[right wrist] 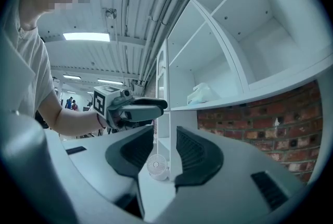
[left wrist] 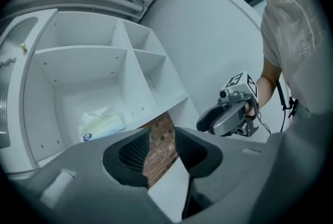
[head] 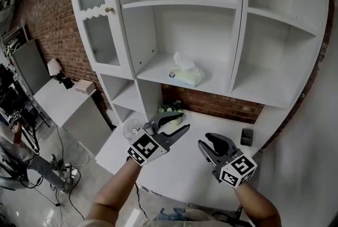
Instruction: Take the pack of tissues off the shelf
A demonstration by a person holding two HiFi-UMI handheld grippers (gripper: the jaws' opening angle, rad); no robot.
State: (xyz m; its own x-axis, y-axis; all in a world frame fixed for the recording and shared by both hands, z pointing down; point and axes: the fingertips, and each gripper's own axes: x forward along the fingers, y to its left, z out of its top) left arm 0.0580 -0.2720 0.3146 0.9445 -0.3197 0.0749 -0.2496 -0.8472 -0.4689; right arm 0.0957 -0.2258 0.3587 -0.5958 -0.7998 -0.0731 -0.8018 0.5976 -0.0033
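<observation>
The pack of tissues (head: 186, 74) is pale green and white, with a tissue sticking up. It lies on the lower middle shelf of the white cabinet (head: 185, 4). My left gripper (head: 182, 121) hovers over the white table below that shelf, open and empty. My right gripper (head: 205, 141) is to its right and nearer me, also open with nothing between its fingers. The left gripper view has the pack (left wrist: 101, 124) up and to the left beyond my left gripper (left wrist: 162, 140). From the right gripper view the pack (right wrist: 200, 94) is above my right gripper (right wrist: 165, 146).
A small white fan (head: 132, 128) stands on the white table (head: 179, 173) left of my left gripper. A small dark box (head: 246, 136) sits at the table's back right. A brick wall (head: 222, 107) shows under the shelf. A glazed cabinet door (head: 97, 15) stands open at left.
</observation>
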